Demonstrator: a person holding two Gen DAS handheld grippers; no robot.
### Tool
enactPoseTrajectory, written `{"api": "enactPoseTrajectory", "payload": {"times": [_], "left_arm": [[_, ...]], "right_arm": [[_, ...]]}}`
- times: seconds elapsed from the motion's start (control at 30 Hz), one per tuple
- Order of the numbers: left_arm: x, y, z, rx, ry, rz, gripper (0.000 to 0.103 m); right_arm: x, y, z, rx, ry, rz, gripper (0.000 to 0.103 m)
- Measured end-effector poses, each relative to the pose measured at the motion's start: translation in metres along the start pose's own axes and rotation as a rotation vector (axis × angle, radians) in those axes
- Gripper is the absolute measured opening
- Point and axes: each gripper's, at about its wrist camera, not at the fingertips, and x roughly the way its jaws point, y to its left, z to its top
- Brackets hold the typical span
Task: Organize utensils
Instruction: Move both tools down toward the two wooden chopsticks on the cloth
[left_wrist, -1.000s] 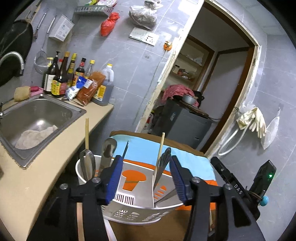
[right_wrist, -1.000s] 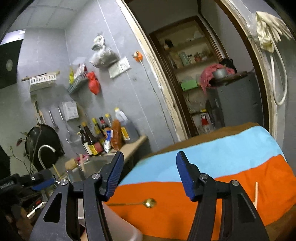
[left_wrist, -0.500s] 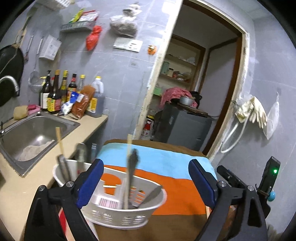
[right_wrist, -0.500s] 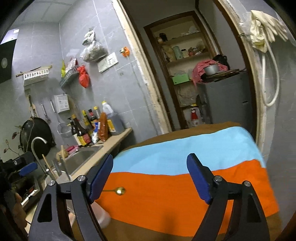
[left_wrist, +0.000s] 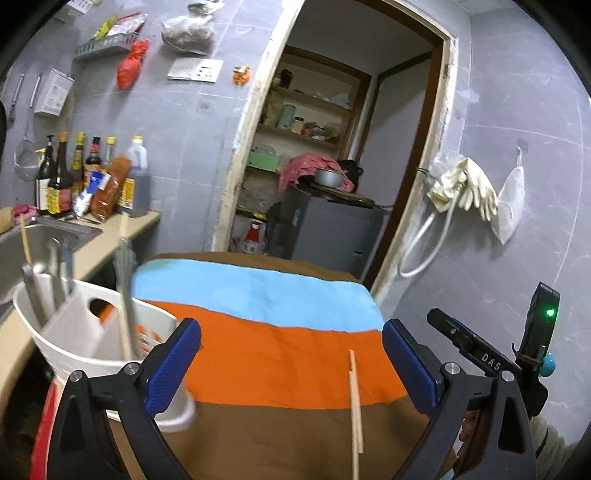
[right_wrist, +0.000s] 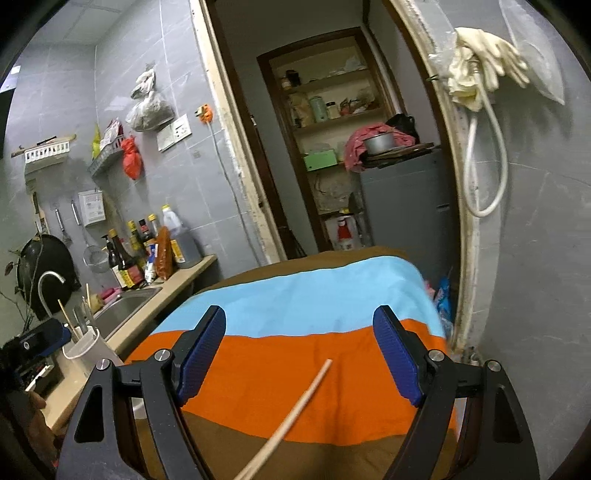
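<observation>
At far left, your white utensil caddy (left_wrist: 79, 332) stands on the striped cloth (left_wrist: 273, 354), holding upright utensils. Your left gripper (left_wrist: 291, 363) has just opened, fingers spread and empty. A wooden chopstick (left_wrist: 355, 402) lies on the cloth between your right gripper's (right_wrist: 300, 354) spread fingers, untouched.

Cloth (left_wrist: 280, 354) striped brown, sky-blue, orange — white caddy (left_wrist: 74, 332); pale wooden chopstick (right_wrist: 295, 410).
</observation>
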Motion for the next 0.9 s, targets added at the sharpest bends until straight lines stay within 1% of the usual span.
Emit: {"api": "enactPoseTrajectory", "payload": {"times": [0.1, 0.23, 0.33, 0.53, 0.7, 0.8, 0.9], "left_arm": [[0.005, -0.013, -0.007, 0.003, 0.003, -0.018, 0.099], [0.012, -0.026, -0.011, 0.019, 0.002, -0.022, 0.099], [0.019, -0.030, -0.012, 0.027, 0.006, -0.010, 0.100], [0.032, -0.031, -0.021, 0.041, 0.035, 0.024, 0.100], [0.045, -0.027, -0.034, 0.051, 0.101, 0.052, 0.100], [0.055, -0.025, -0.044, 0.057, 0.164, 0.065, 0.100], [0.063, -0.022, -0.051, 0.053, 0.222, 0.061, 0.100]], "right_arm": [[-0.008, -0.009, 0.000, -0.002, -0.015, -0.015, 0.078], [-0.018, -0.016, 0.001, -0.019, -0.033, -0.034, 0.078], [-0.023, -0.020, 0.001, -0.029, -0.041, -0.039, 0.083], [-0.021, -0.028, -0.001, -0.026, -0.026, -0.039, 0.084], [-0.004, -0.033, -0.005, -0.031, 0.010, -0.024, 0.084], [0.012, -0.036, -0.011, -0.028, 0.050, -0.016, 0.084], [0.032, -0.041, -0.016, -0.013, 0.110, -0.003, 0.084]]}}
